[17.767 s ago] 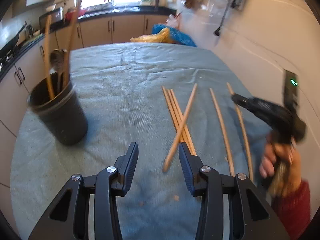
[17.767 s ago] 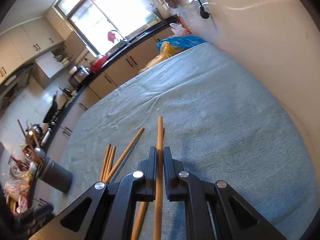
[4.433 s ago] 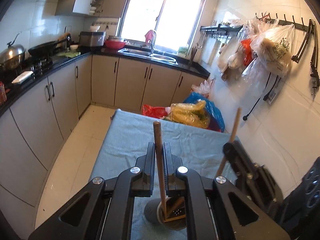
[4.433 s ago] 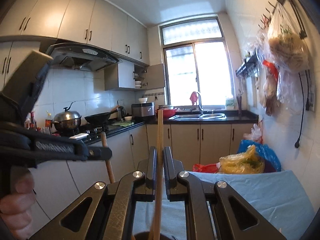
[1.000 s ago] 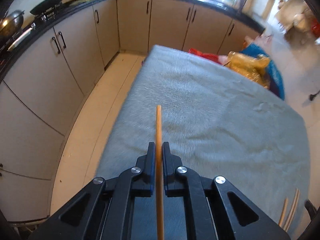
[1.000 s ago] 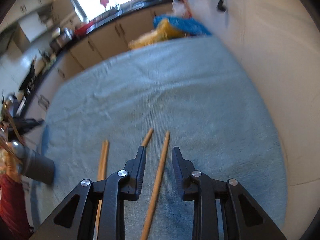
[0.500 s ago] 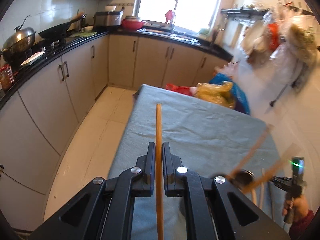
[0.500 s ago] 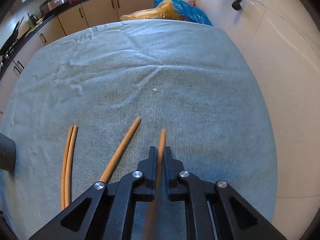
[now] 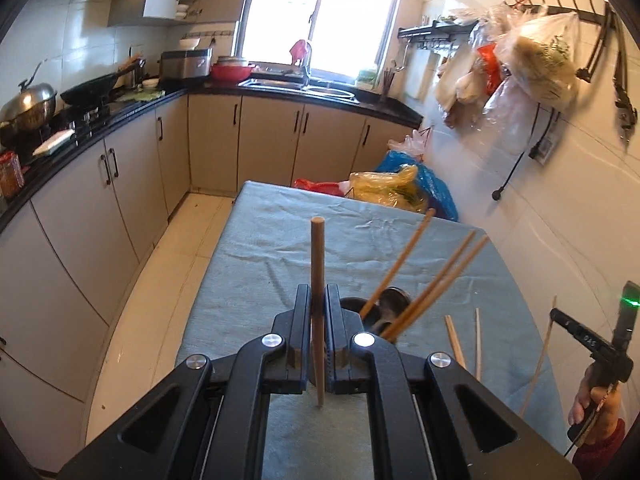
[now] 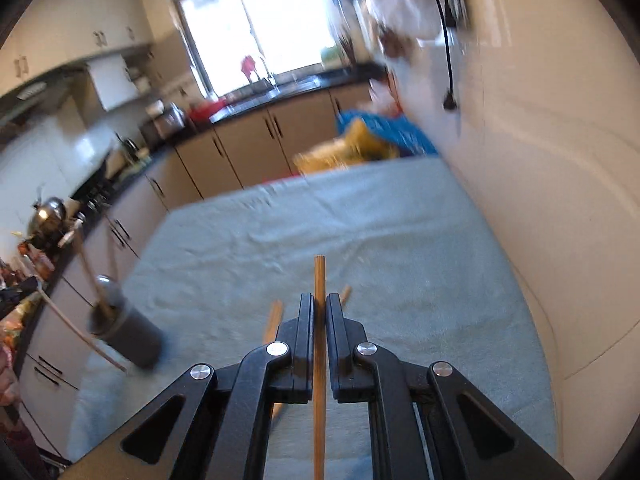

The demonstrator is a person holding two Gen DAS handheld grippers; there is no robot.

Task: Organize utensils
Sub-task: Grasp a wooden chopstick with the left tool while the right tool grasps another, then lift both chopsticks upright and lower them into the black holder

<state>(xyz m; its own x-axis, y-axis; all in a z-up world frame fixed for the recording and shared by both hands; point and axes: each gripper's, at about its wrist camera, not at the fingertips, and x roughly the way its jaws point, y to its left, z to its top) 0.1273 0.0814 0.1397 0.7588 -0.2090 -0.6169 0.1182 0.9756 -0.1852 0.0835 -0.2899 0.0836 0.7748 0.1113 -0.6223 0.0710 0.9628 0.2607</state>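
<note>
Wooden chopstick (image 9: 318, 280) clamped upright in my left hand-held gripper (image 9: 319, 330), frame centre | right hand-held gripper (image 10: 319, 332) pinches another wooden chopstick (image 10: 319, 360) | dark cylindrical holder (image 10: 128, 336) lower left on blue-clothed table (image 10: 360, 224)

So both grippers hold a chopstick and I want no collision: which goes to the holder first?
Left. Its gripper holds a chopstick directly above the holder; the right gripper sees it off to the side.

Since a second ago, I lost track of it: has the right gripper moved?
Yes. The right gripper closed on a chopstick and lifted it off the blue cloth, tilting up toward the window.
</note>
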